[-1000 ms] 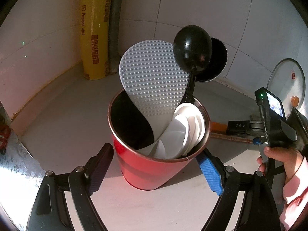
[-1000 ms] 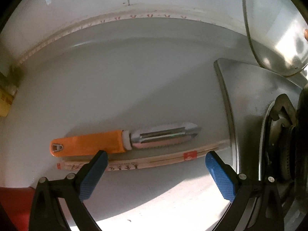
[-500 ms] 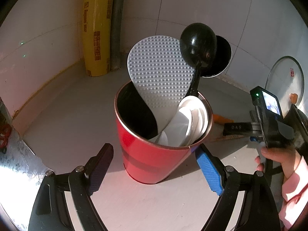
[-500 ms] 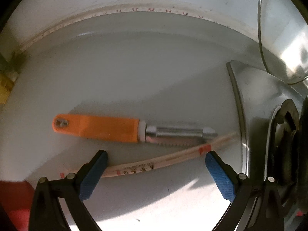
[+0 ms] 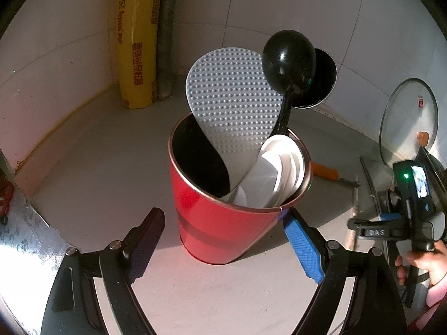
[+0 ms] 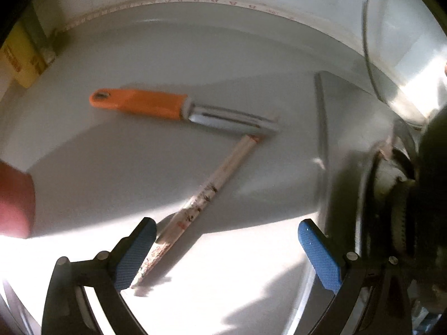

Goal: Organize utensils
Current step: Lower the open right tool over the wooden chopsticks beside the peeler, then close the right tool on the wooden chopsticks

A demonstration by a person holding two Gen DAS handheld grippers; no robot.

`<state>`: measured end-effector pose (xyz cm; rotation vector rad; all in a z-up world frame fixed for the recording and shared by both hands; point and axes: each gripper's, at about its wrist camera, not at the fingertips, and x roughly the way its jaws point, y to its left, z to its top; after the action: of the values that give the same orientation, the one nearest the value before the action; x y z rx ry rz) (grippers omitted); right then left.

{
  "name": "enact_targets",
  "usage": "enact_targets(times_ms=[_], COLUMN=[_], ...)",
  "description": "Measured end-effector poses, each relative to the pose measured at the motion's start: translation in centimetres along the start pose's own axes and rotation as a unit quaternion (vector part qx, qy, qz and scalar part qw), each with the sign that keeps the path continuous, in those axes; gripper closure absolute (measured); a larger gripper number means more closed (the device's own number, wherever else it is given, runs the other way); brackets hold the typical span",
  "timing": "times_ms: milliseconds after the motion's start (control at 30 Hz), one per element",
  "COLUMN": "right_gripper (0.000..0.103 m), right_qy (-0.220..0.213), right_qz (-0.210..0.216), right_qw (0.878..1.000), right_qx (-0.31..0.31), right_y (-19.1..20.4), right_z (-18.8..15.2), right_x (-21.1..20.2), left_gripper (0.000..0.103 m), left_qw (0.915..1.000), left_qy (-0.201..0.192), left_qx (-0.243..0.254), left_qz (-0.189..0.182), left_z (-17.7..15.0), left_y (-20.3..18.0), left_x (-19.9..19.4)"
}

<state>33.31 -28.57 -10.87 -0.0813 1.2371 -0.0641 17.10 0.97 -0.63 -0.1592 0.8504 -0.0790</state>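
I see a yellow roll of wrap [image 5: 138, 39] standing upright in the corner beside a grey pipe [image 5: 165, 33]. A glass lid [image 5: 408, 120] leans against the tiled wall [image 5: 279, 0] above the stove's steel edge [image 6: 321, 120], on my pale counter [image 5: 92, 167].

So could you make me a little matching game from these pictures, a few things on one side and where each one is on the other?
Things:
1. ladle
2. peeler
3. chopsticks
4. cling wrap roll

Places:
A. standing upright in the corner against the wall
B. lying flat on the counter, orange handle pointing left in the right wrist view
C. standing in the red cup, bowl end up
D. lying on the counter, near end beside the right gripper's left finger

Pairs: 1-C, 2-B, 3-D, 4-A
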Motion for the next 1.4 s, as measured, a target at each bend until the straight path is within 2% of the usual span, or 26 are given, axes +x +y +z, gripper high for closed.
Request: enact_targets(times_ms=[100, 333, 433, 600, 700, 767, 833, 867, 900, 933, 1033, 1267, 1400], right_gripper=[0.002, 0.009, 0.016, 0.020, 0.034, 0.039, 0.048, 0.053, 0.064, 0.070, 0.079, 0.080, 0.080], right_qy=[-0.001, -0.013, -0.008, 0.009, 0.026, 0.035, 0.042, 0.039, 0.035, 0.032, 0.027, 0.010, 0.008], right_qz=[-0.012, 0.019, 0.005, -0.024, -0.010, 0.002, 0.042, 0.039, 0.040, 0.045, 0.054, 0.079, 0.098], right_qw=[1.000, 1.000, 1.000, 1.000, 1.000, 0.999, 0.997, 0.997, 0.998, 0.998, 0.998, 0.994, 0.988], right_qx=[-0.017, 0.003, 0.000, -0.018, -0.005, 0.014, 0.049, 0.049, 0.044, 0.039, 0.018, -0.073, -0.122], right_y=[-0.2, -0.8, 0.1, 1.1, 0.5, -0.3, -2.2, -2.5, -2.5, -2.2, -1.6, 3.1, 4.3], right_z=[-0.3, 0.9, 2.3, 5.1, 5.9, 6.6, 8.0, 8.0, 8.0, 7.8, 7.0, 2.6, 2.0], right_x=[-0.3, -0.8, -0.2, 0.7, 1.0, 1.3, 1.8, 1.7, 1.6, 1.5, 0.9, -0.9, -1.2], left_gripper=[0.016, 0.016, 0.016, 0.016, 0.016, 0.016, 0.016, 0.016, 0.016, 0.016, 0.016, 0.016, 0.016], left_qw=[1.0000, 1.0000, 1.0000, 1.0000, 1.0000, 1.0000, 1.0000, 1.0000, 1.0000, 1.0000, 1.0000, 1.0000, 1.0000], left_qy=[0.001, 0.005, 0.006, 0.004, 0.002, 0.002, 0.002, 0.002, 0.002, 0.003, 0.005, 0.008, 0.009], left_qx=[0.001, 0.001, 0.002, 0.001, -0.002, -0.004, -0.006, -0.006, -0.006, -0.006, -0.004, 0.000, -0.001], left_qz=[-0.001, 0.000, -0.001, -0.002, -0.001, -0.001, 0.000, -0.001, -0.001, -0.001, -0.001, -0.002, -0.001], left_z=[0.0, 0.5, 0.5, 0.3, 0.2, 0.2, 0.2, 0.2, 0.2, 0.2, 0.3, 0.4, 0.3], left_y=[0.0, 0.2, 0.1, -0.1, 0.0, 0.0, 0.1, 0.1, 0.1, 0.1, 0.0, -0.2, -0.1], left_x=[0.0, 0.5, 0.4, 0.2, 0.0, -0.1, -0.1, -0.1, 0.0, 0.0, 0.2, 0.4, 0.5])
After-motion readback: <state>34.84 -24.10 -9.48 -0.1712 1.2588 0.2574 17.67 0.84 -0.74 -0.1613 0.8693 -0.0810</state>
